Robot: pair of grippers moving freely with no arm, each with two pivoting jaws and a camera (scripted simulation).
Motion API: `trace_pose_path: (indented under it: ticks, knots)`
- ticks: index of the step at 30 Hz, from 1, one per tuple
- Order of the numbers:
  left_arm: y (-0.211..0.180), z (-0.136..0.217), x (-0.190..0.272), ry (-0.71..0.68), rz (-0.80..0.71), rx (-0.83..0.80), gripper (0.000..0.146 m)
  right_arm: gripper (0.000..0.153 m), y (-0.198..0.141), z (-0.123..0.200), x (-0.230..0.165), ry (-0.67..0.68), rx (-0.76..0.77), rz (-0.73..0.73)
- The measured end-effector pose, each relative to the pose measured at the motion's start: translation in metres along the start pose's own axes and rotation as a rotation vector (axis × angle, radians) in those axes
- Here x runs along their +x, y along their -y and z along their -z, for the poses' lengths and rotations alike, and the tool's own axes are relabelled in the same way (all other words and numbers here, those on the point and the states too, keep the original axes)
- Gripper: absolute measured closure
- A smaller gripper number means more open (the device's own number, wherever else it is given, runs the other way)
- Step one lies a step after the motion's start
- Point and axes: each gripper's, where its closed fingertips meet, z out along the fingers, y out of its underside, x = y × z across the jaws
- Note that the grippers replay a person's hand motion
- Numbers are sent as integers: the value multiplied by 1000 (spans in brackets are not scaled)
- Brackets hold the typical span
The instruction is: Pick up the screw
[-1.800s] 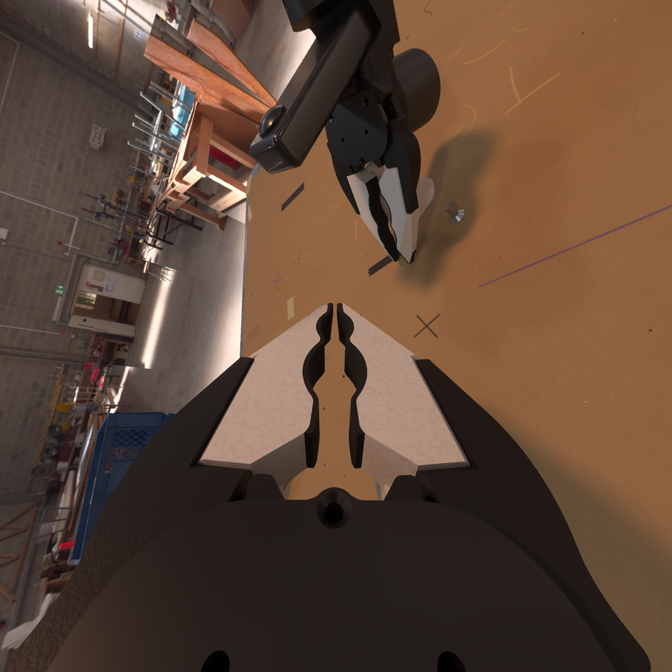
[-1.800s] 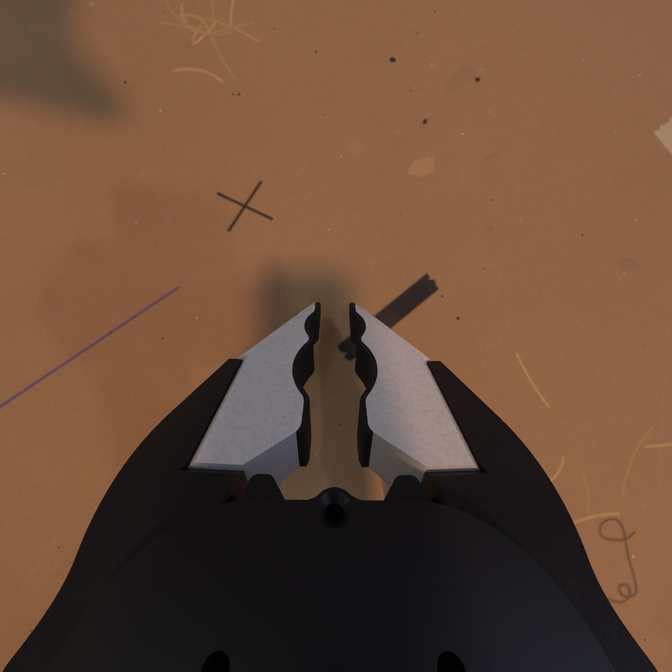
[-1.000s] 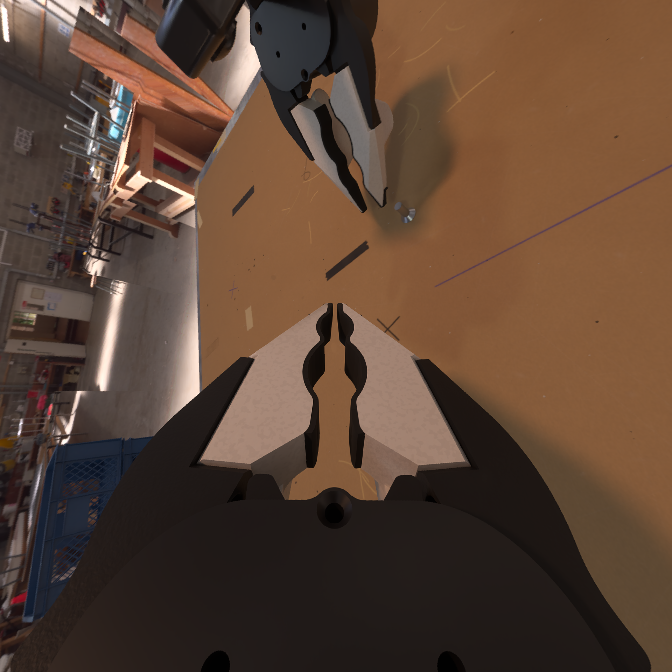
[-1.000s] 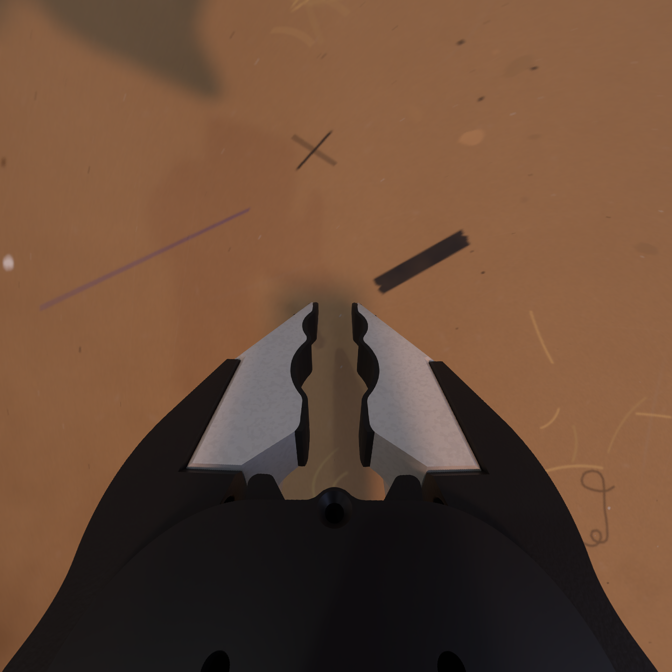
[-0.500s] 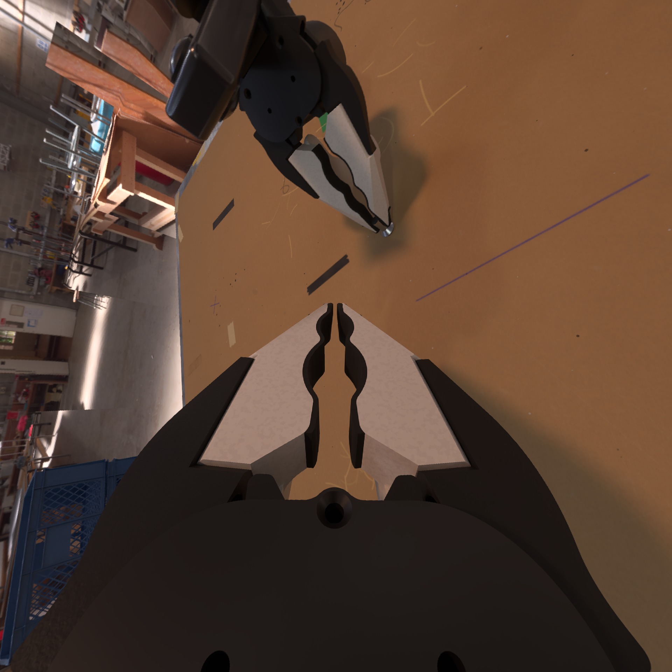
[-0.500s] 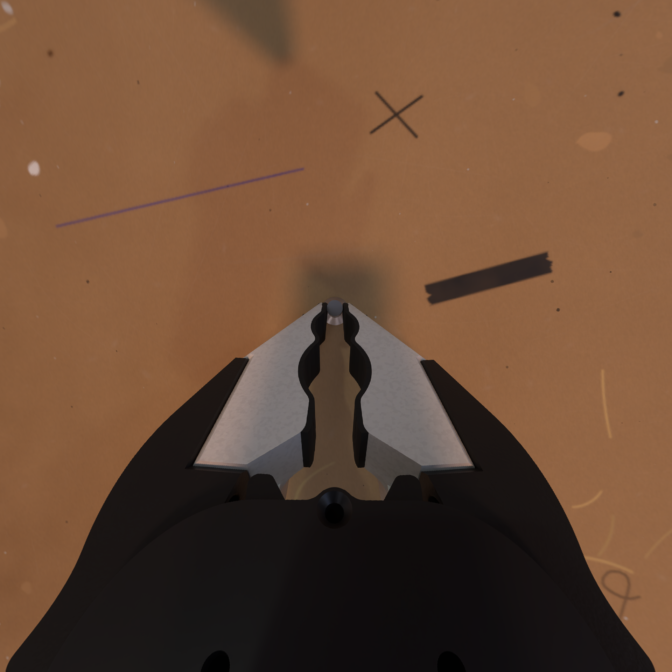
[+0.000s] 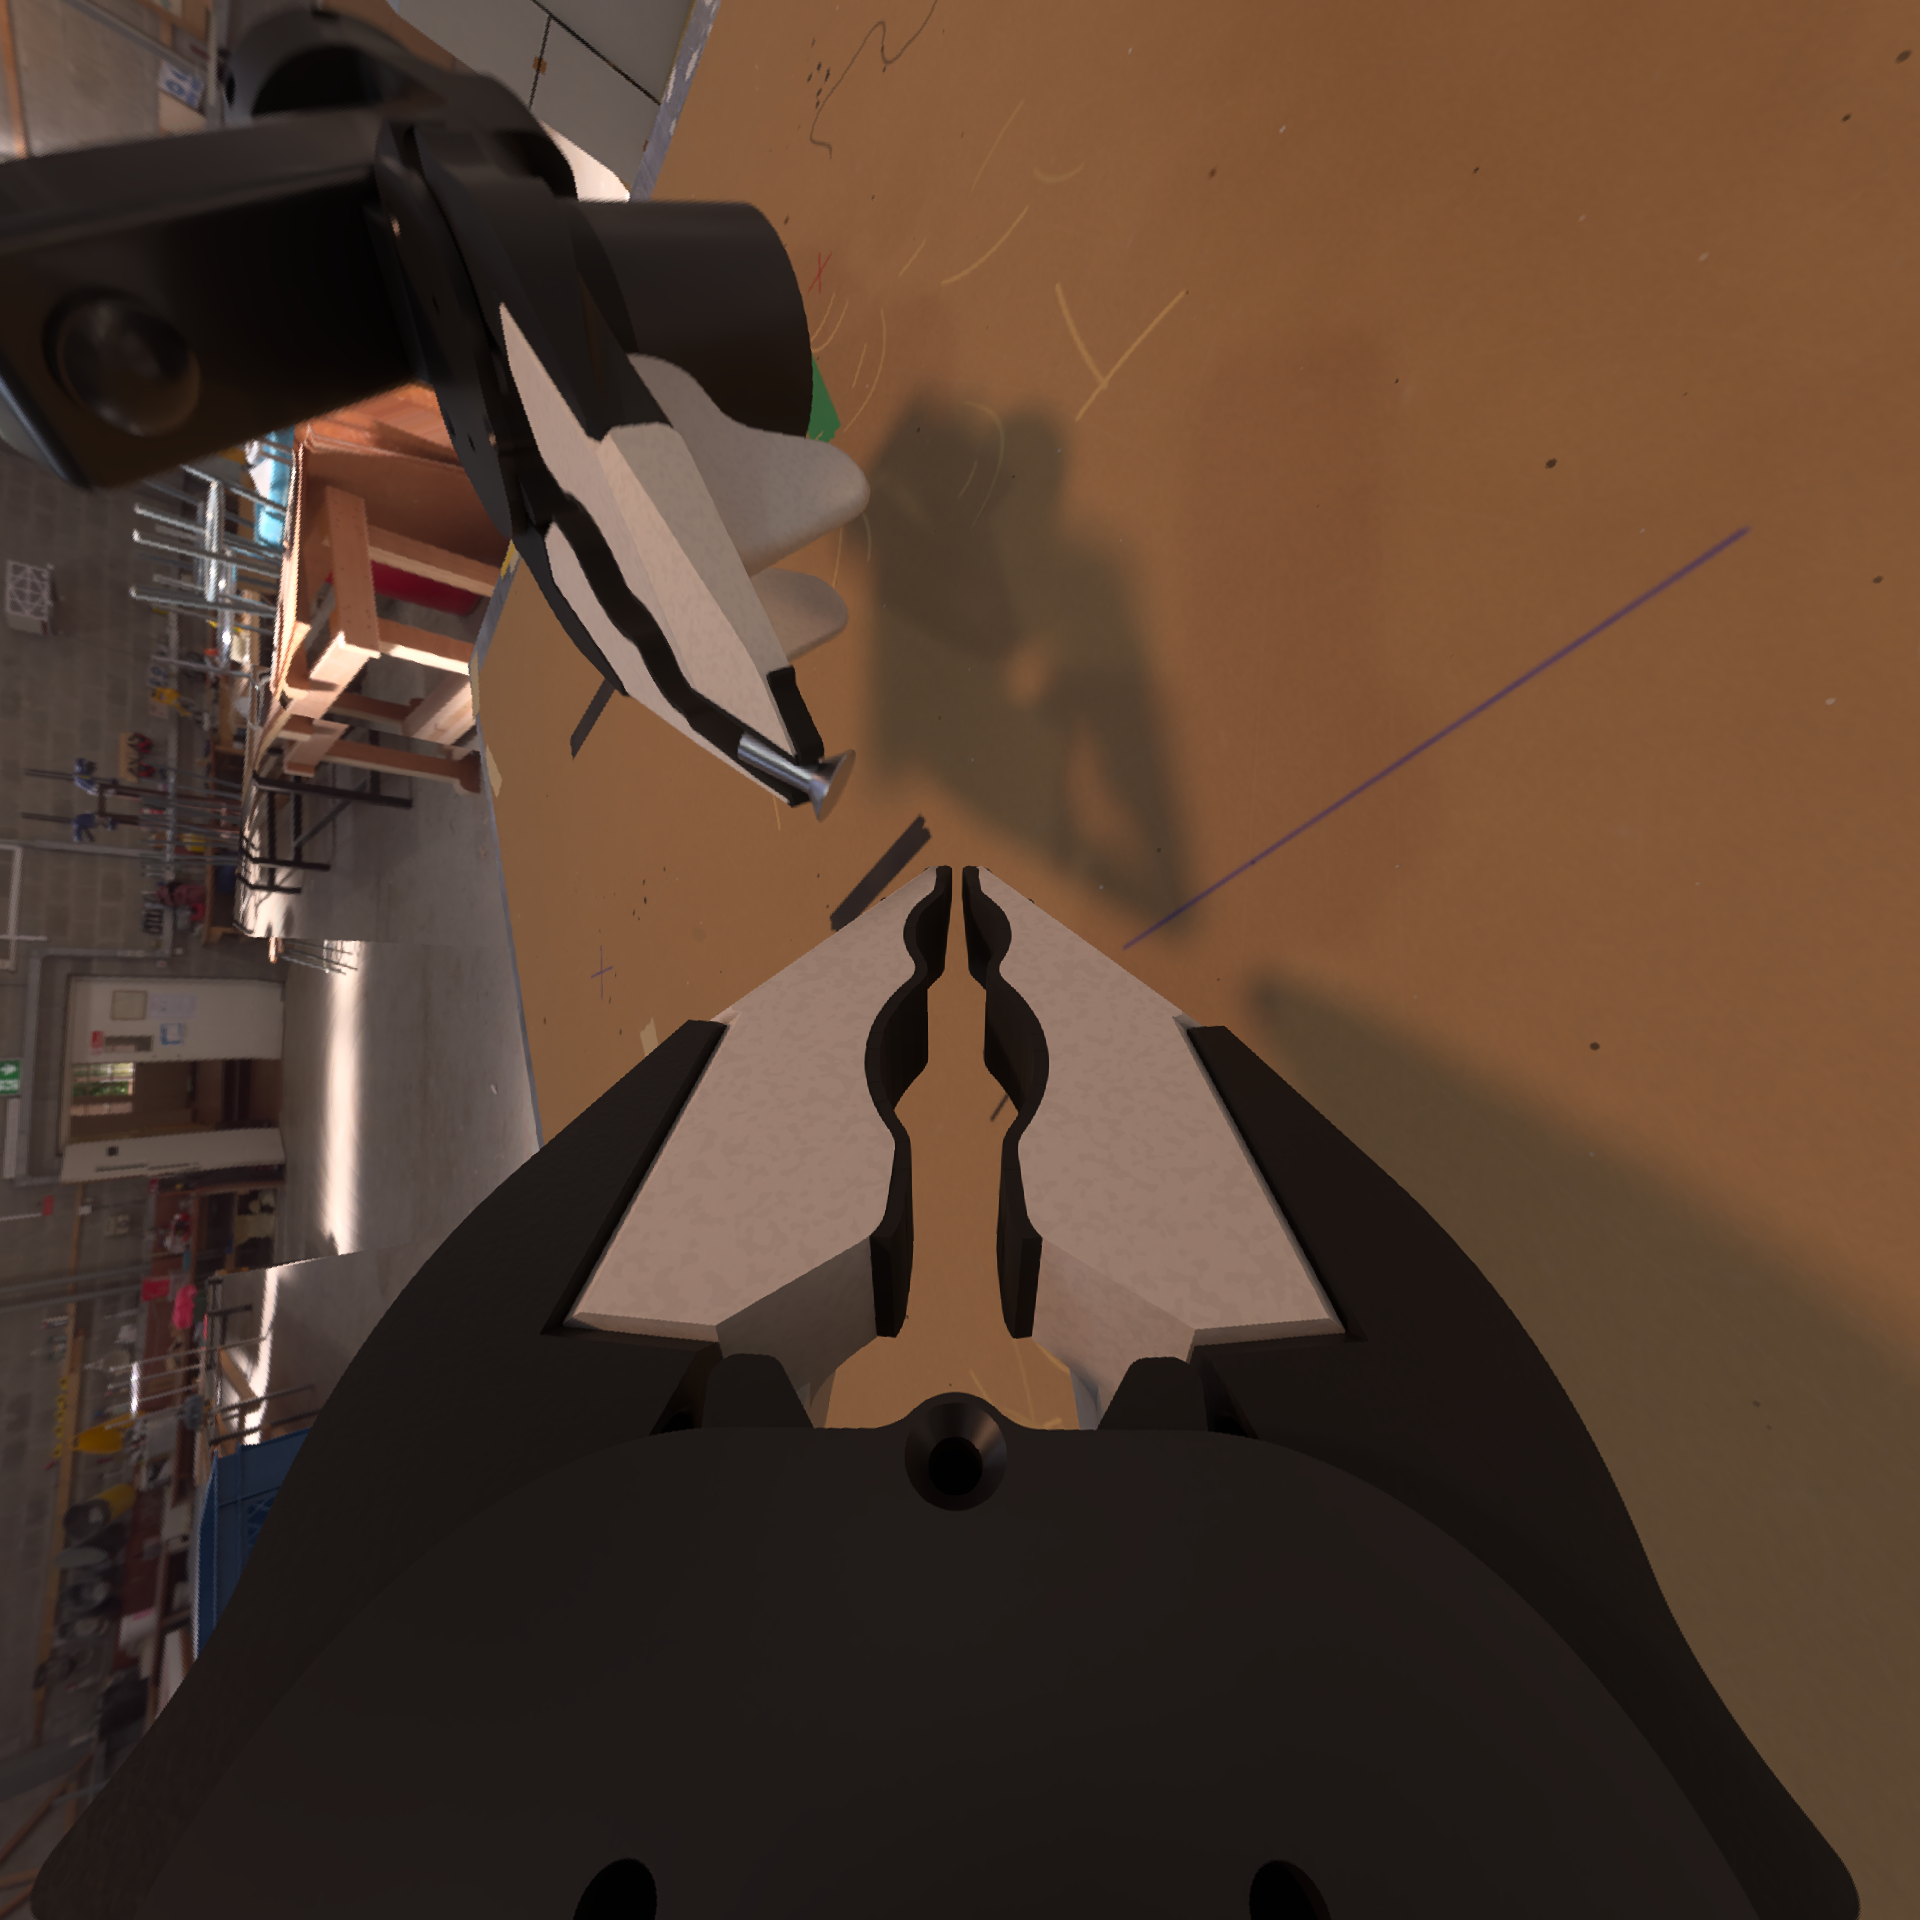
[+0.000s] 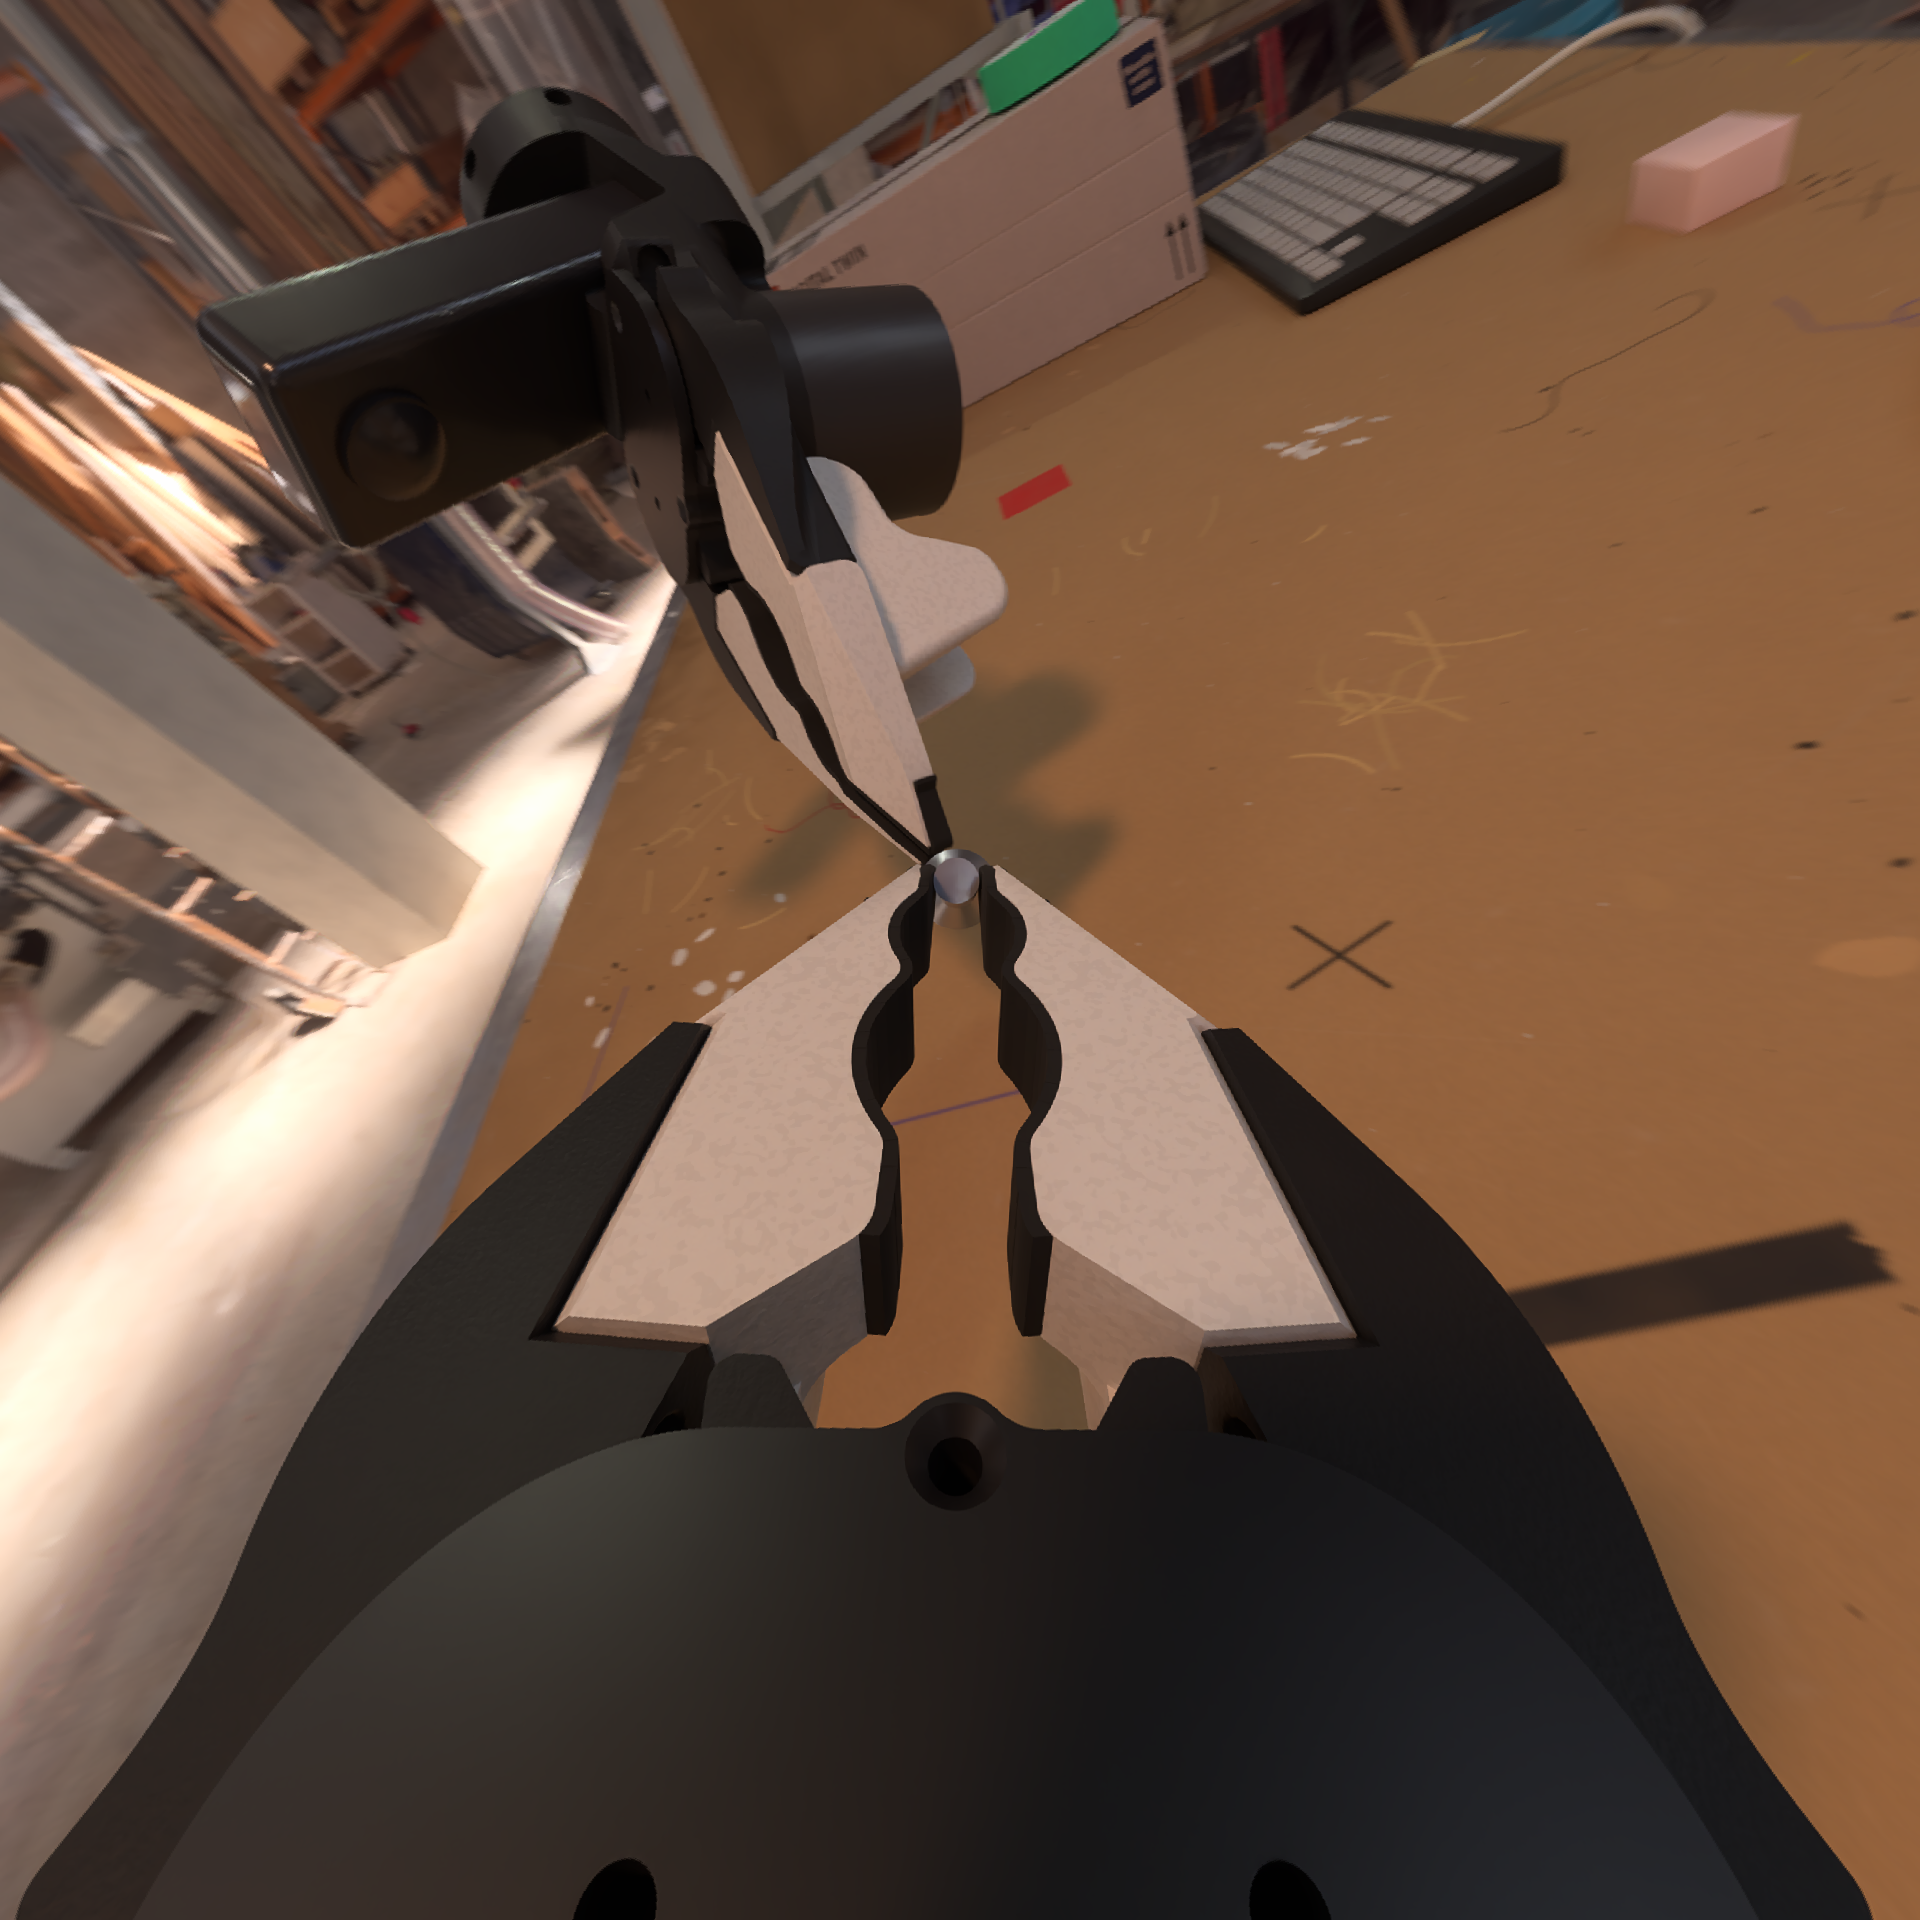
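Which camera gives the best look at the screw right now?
The left wrist view: it shows the screw side-on, shank and flared head, clamped at the right gripper tips, off the table. The right wrist view shows only its round head end-on.

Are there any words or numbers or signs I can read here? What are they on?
White box: a blue label and a printed line on its side; I don't read writing out.
Keyboard: key marks too small to read.
Green wall sign: too small and blurred.
Papers by the doorway: too small and blurred.
Table: only a drawn black cross, no words.
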Motion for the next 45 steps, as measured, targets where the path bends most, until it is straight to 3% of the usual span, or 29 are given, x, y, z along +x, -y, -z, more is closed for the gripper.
trace_pose_path:
  ticks: [8, 14, 28, 45]
  knots:
    - [8, 1, 0, -4, 4, 27, 145, 145, -8, -12, -2, 154, -18, -193]
    - [9, 2, 1, -15, 19, 46, 145, 145, -5, -13, -6, 215, -3, -247]
    - [6, -3, 5, -29, 13, 31, 145, 145, -11, -14, -5, 235, -53, -275]
    - [11, 3, -3, 4, 47, 96, 144, 145, -4, -12, -9, 296, -1, -295]
